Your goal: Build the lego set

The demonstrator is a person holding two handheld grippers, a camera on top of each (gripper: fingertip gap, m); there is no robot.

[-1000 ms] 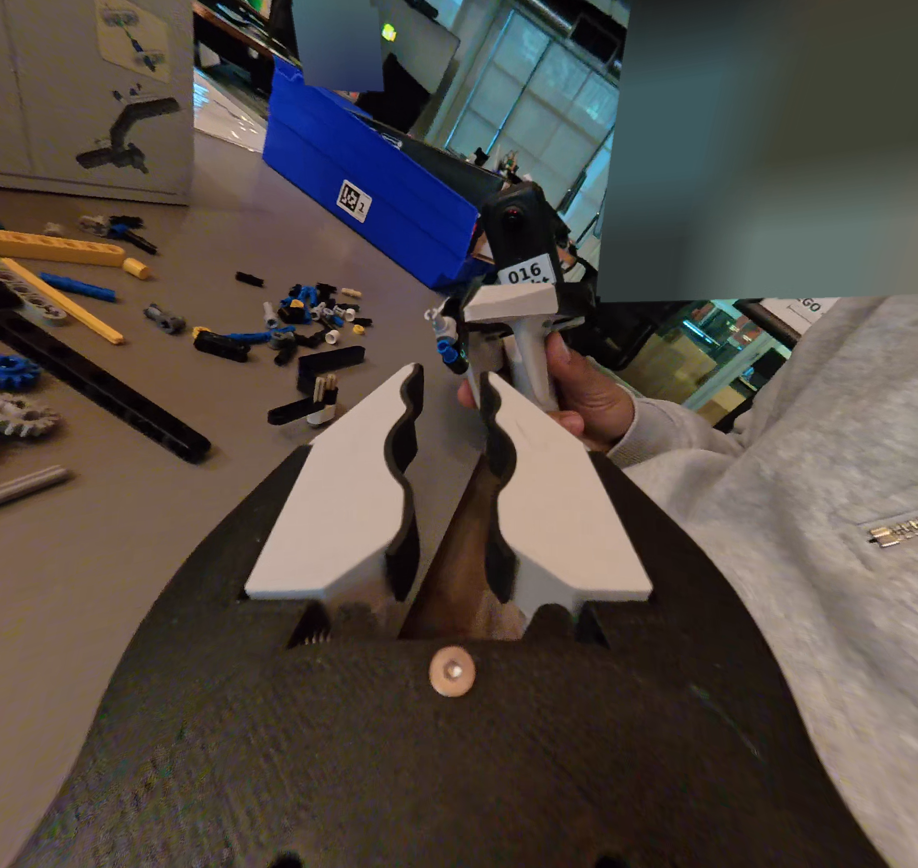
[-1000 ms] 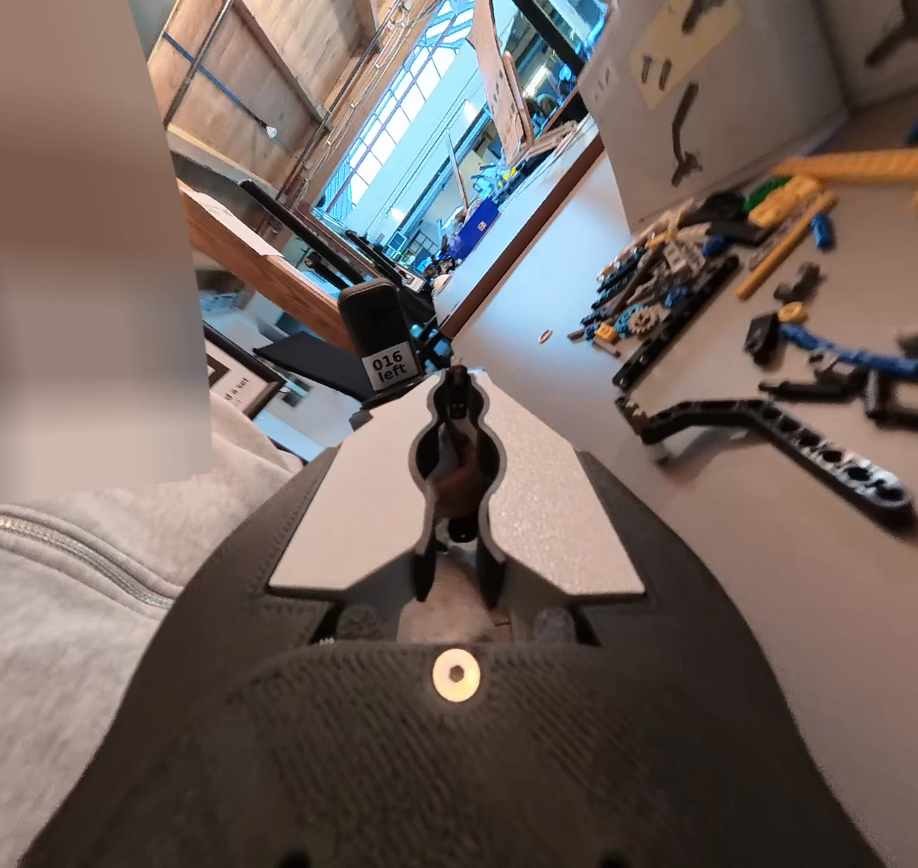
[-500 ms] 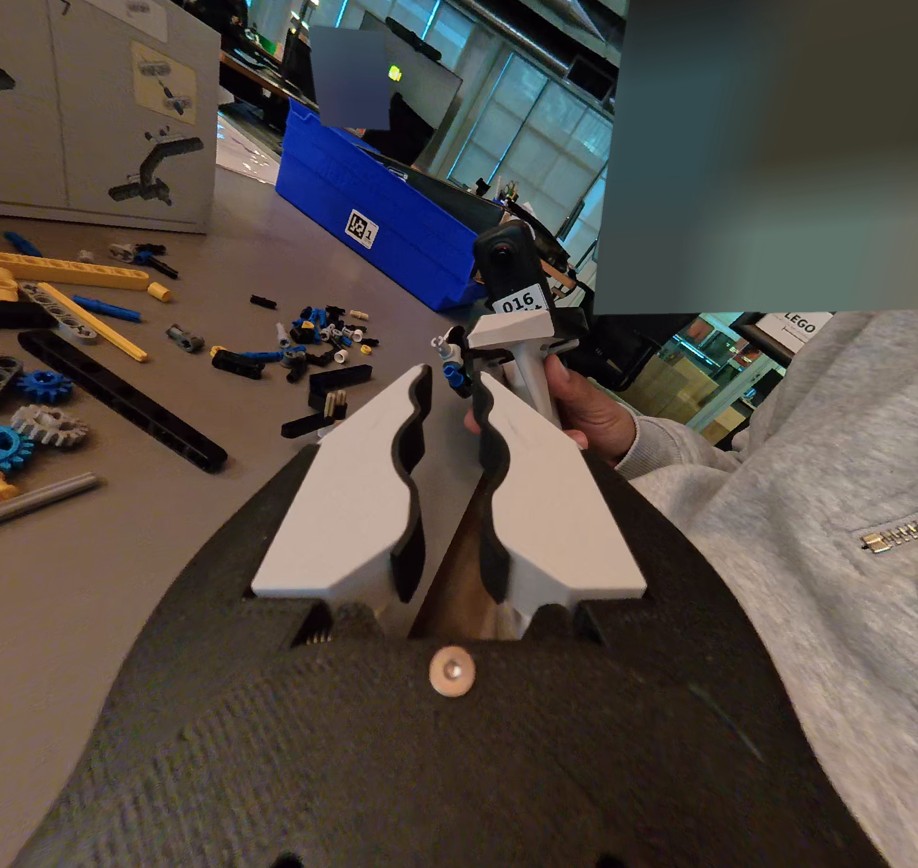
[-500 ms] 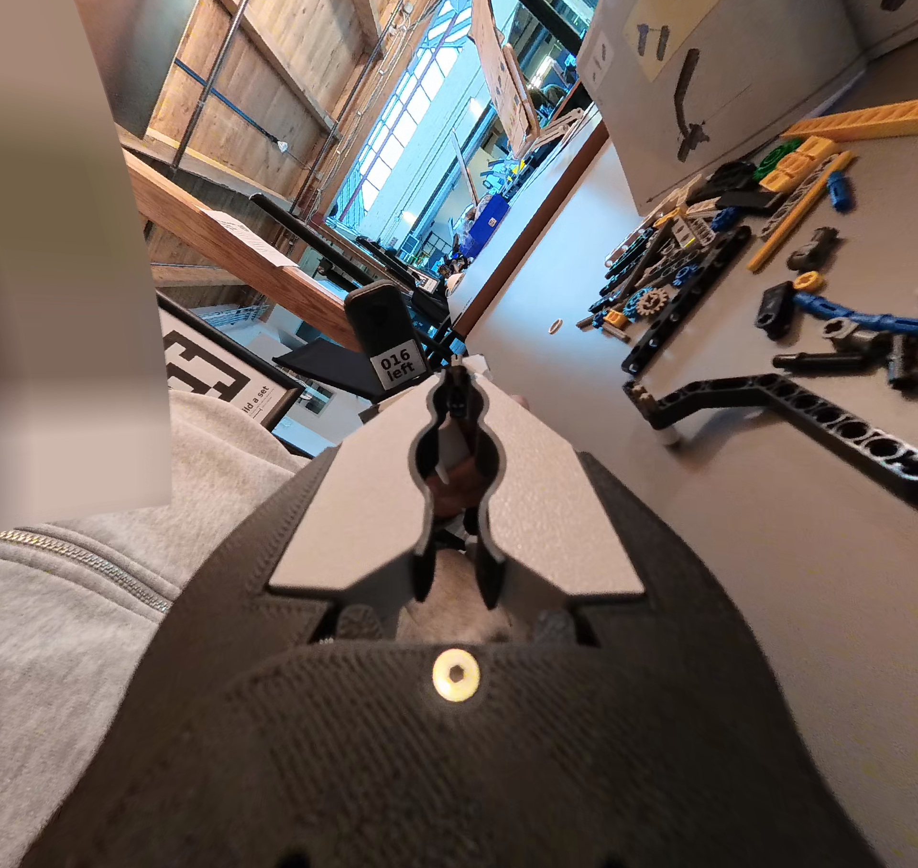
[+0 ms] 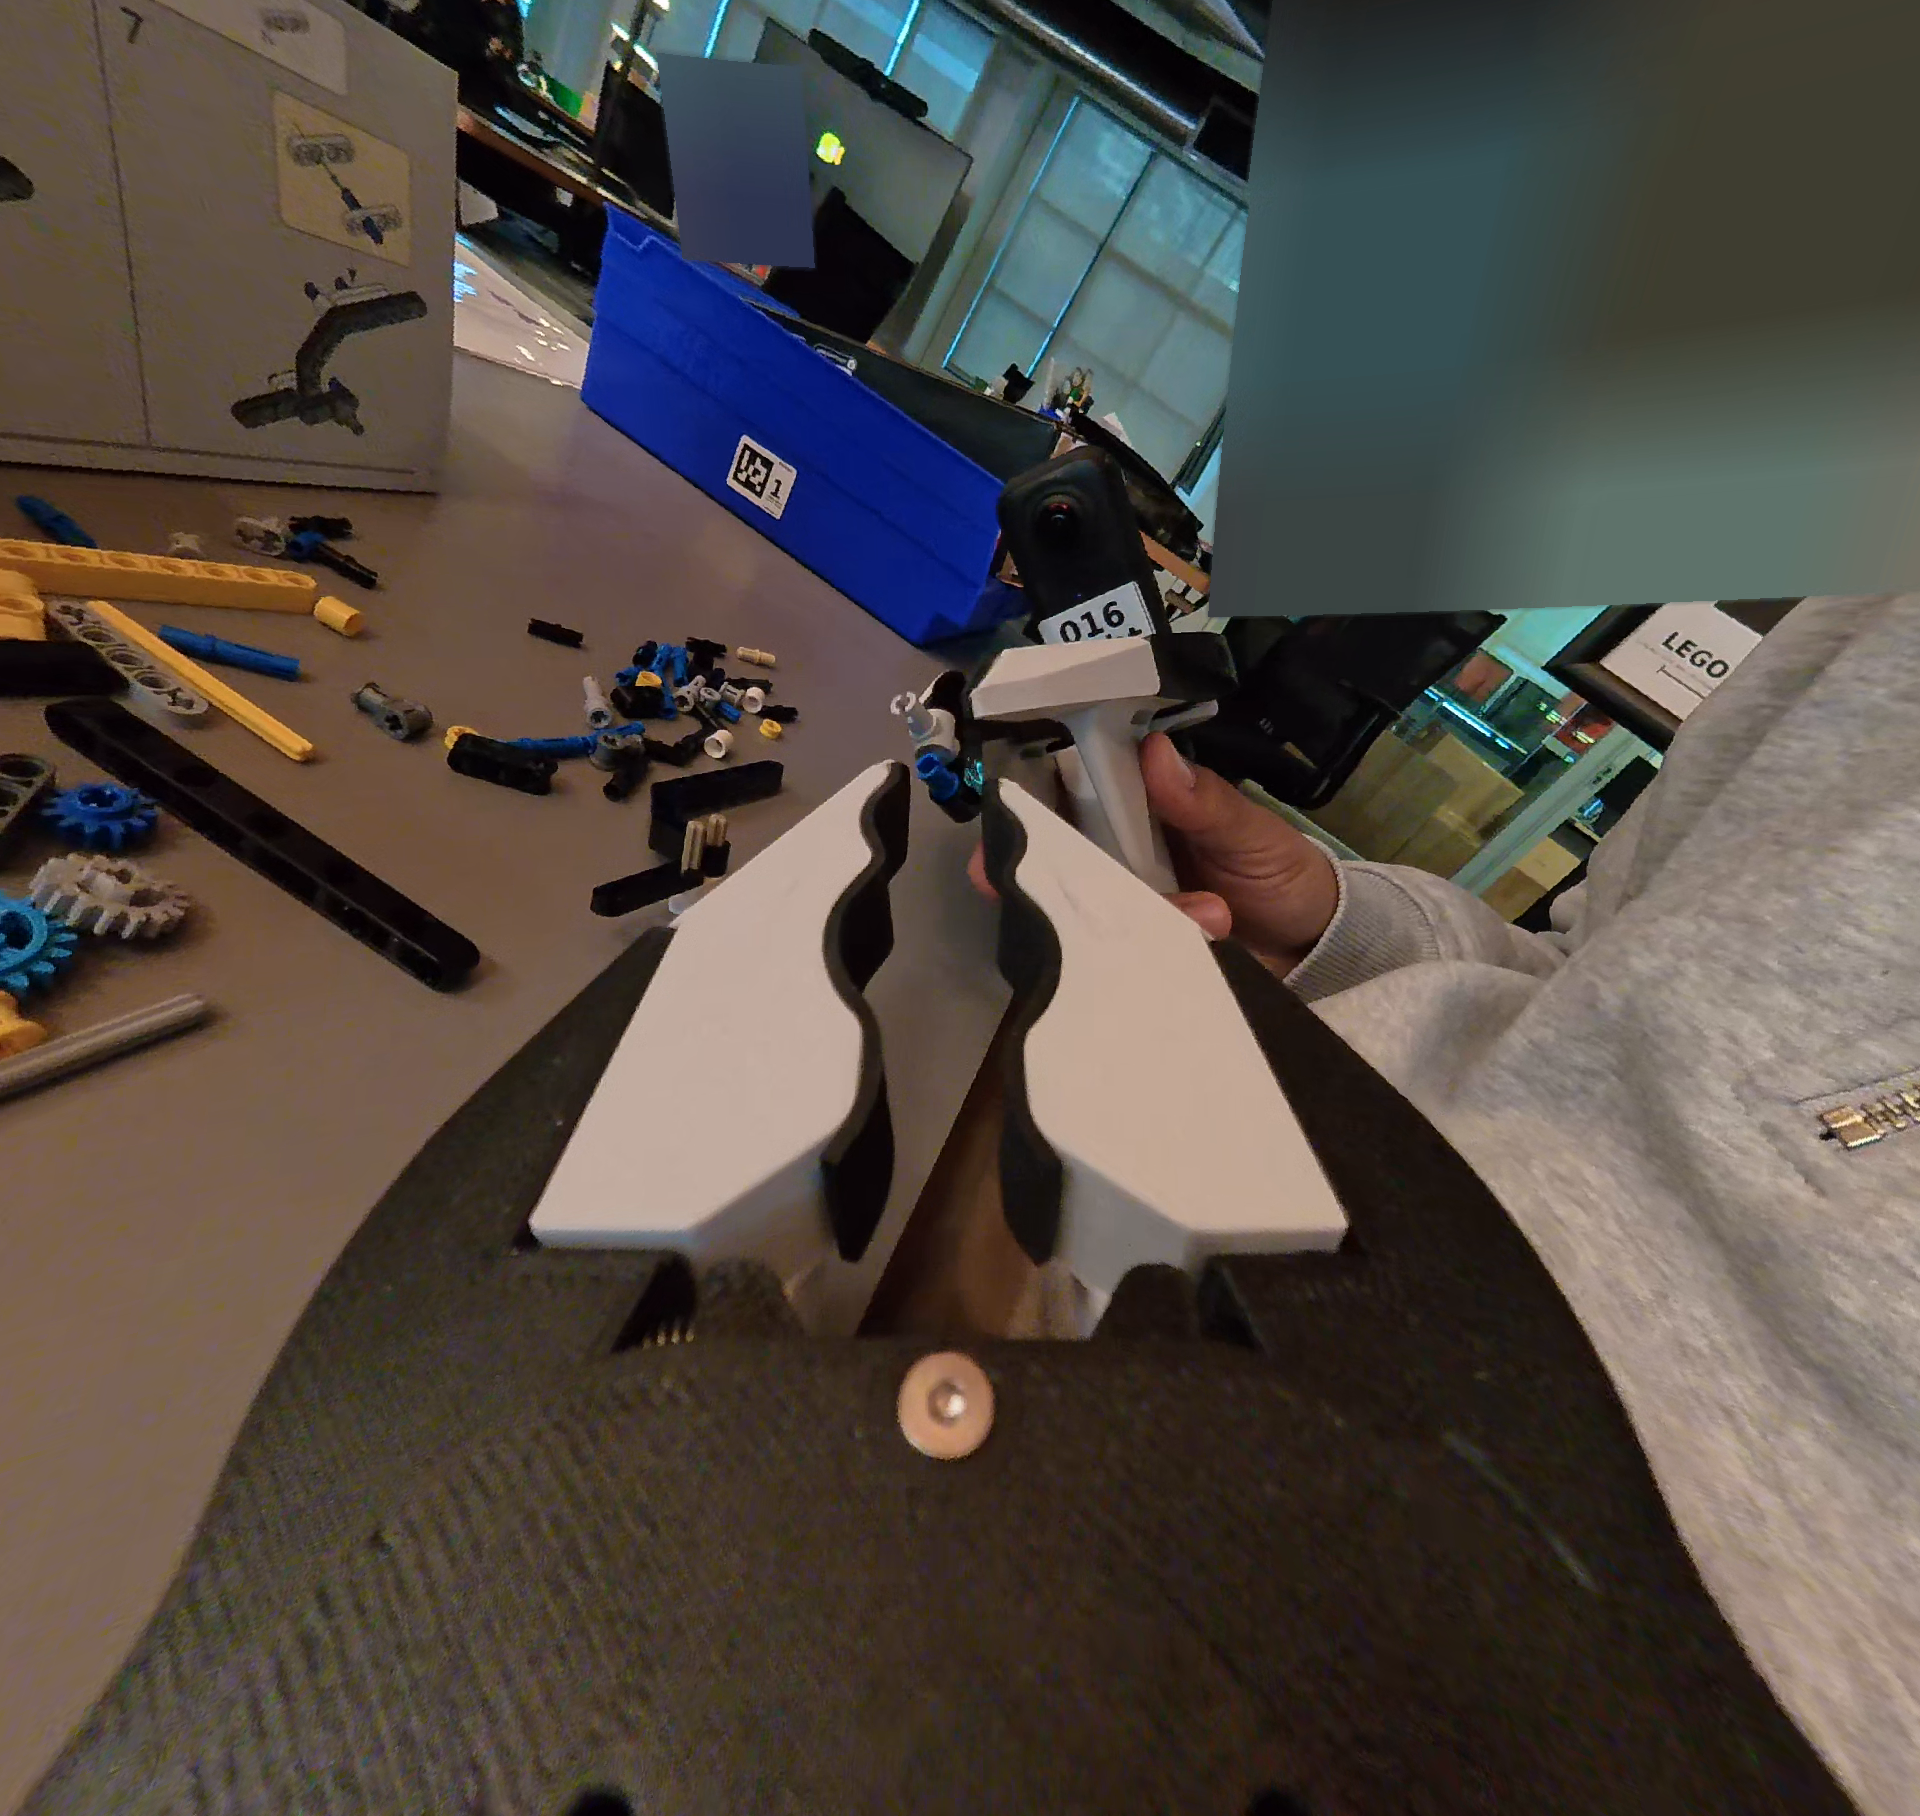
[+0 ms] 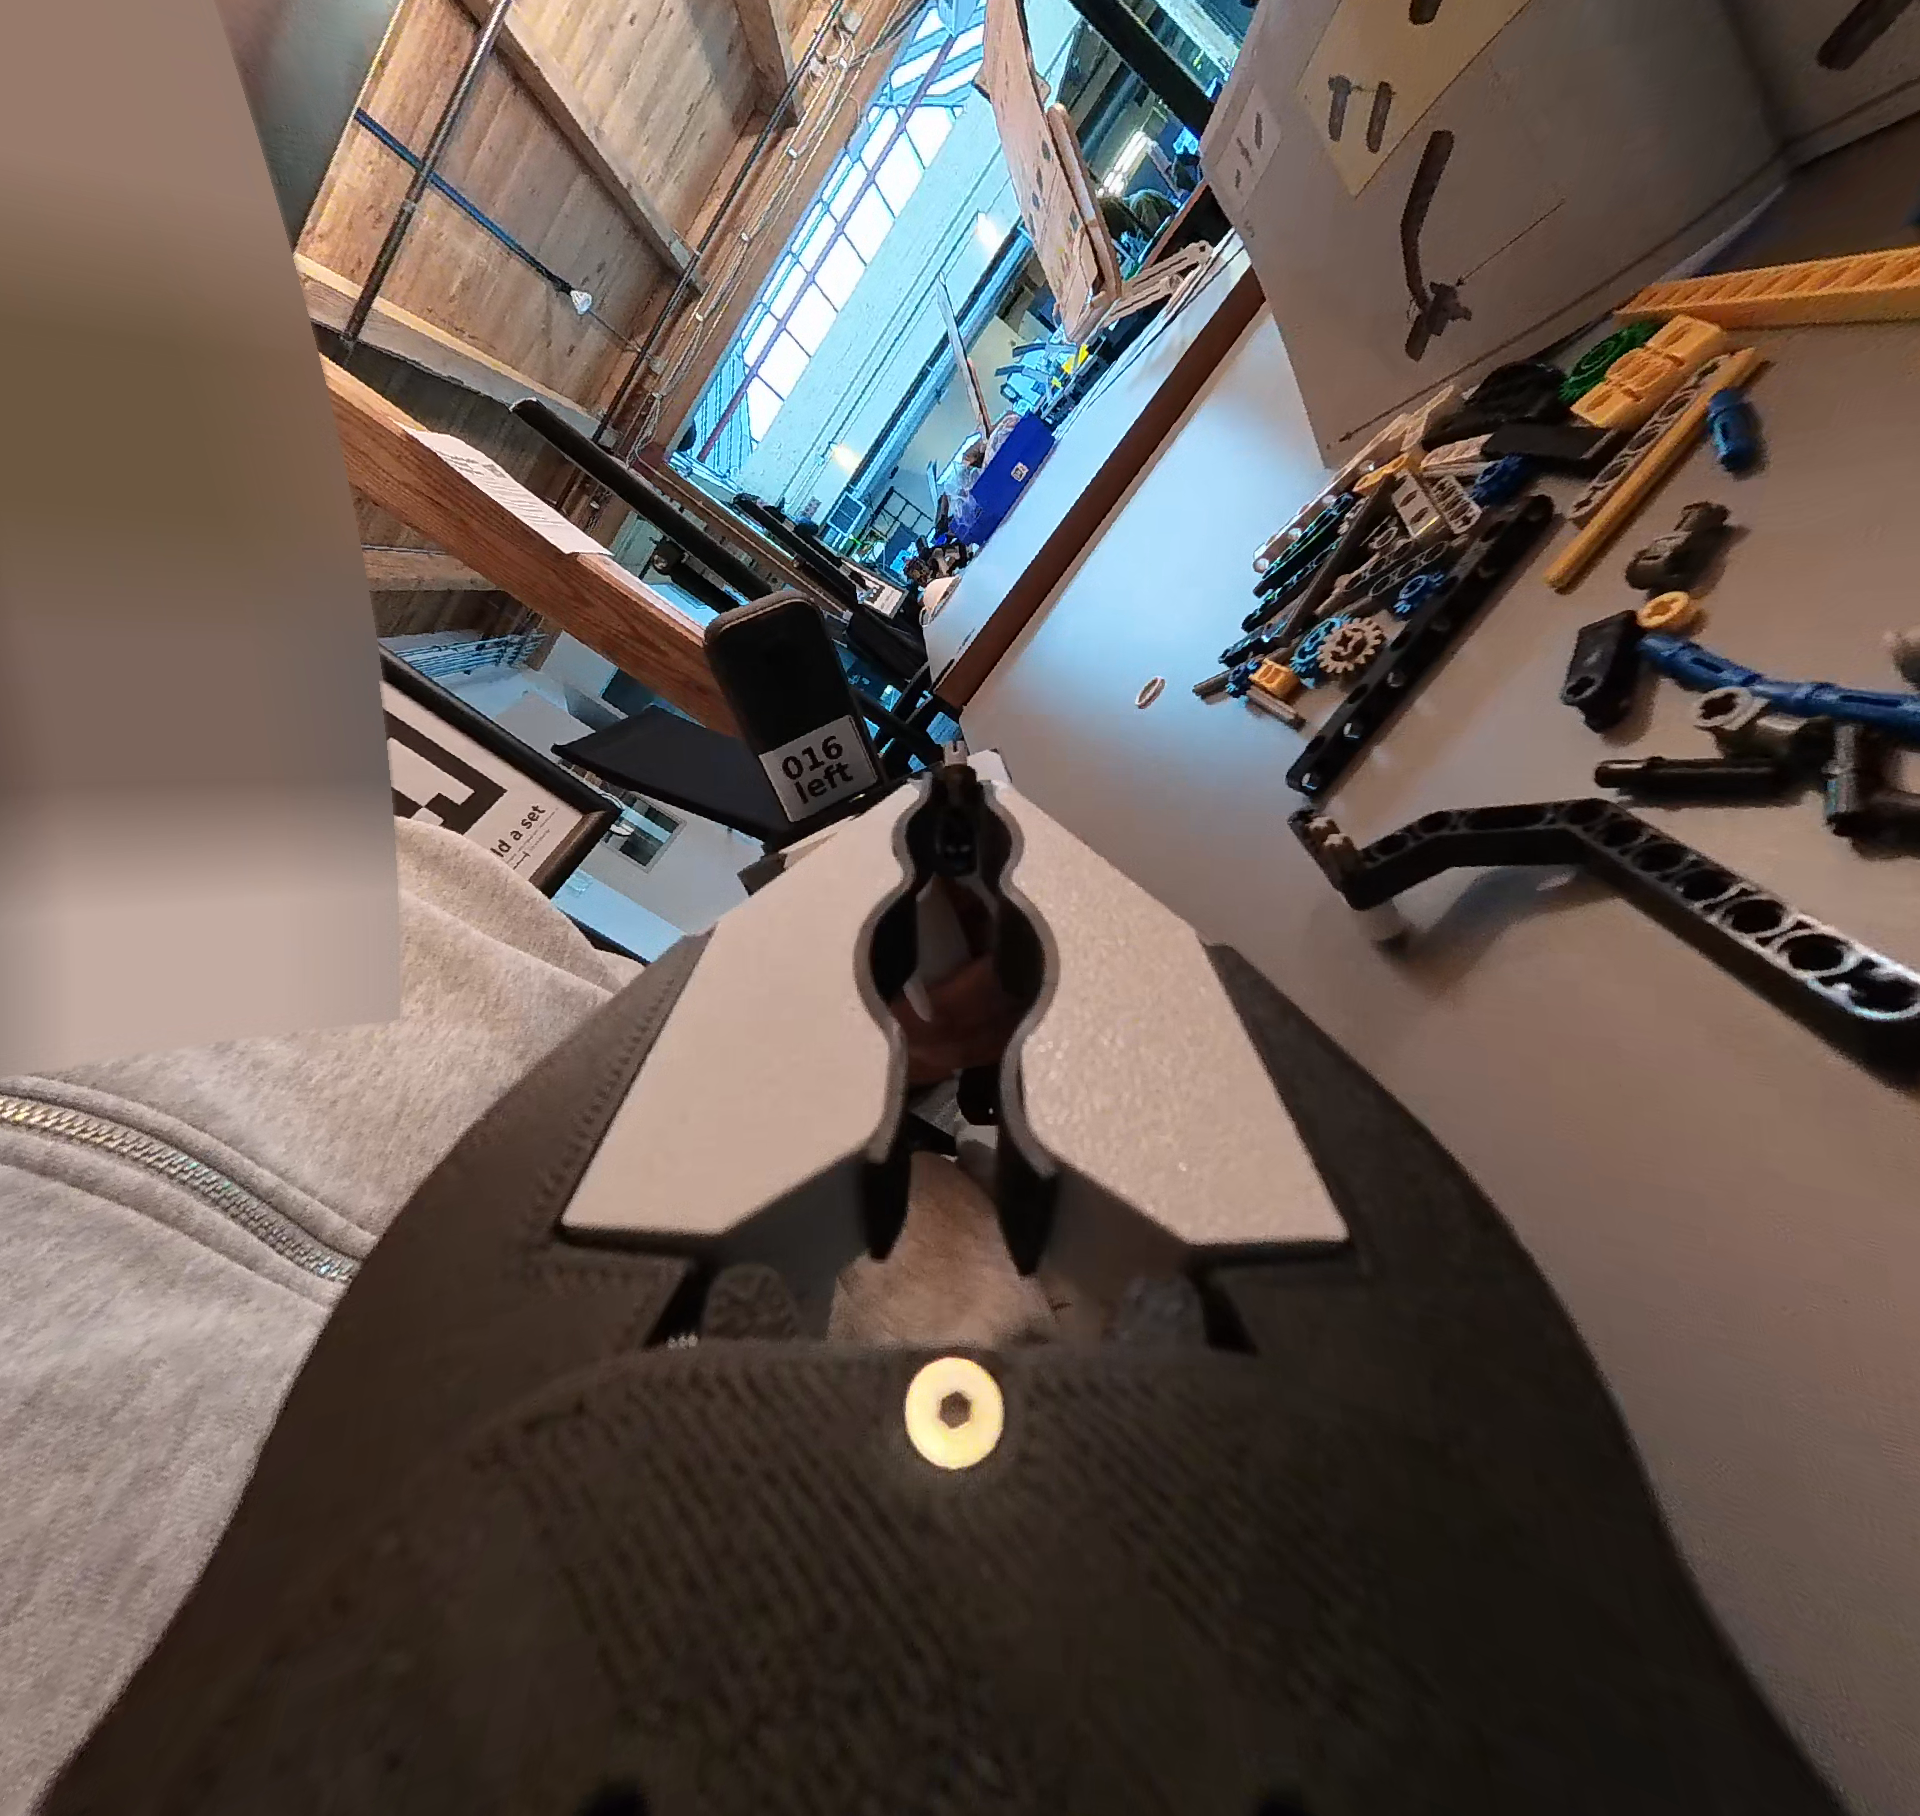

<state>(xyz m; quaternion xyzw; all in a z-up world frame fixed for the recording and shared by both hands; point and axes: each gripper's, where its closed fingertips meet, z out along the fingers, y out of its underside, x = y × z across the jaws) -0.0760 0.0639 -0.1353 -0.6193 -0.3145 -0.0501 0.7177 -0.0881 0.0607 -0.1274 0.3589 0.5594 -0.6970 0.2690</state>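
Blue and grey pins bristle from the small Lego sub-assembly clamped in the right gripper, whose jaws stay pinched together on it, raised off the counter. Just beyond the left gripper tips it sits, closer than a second ago, and those jaws hang apart, empty. Looks like a hand-over or a mid-air join is being lined up. From the right wrist view the piece is almost buried between the jaws, so its exact shape is anyone's guess. Loose parts lie scattered well left of the jaws.
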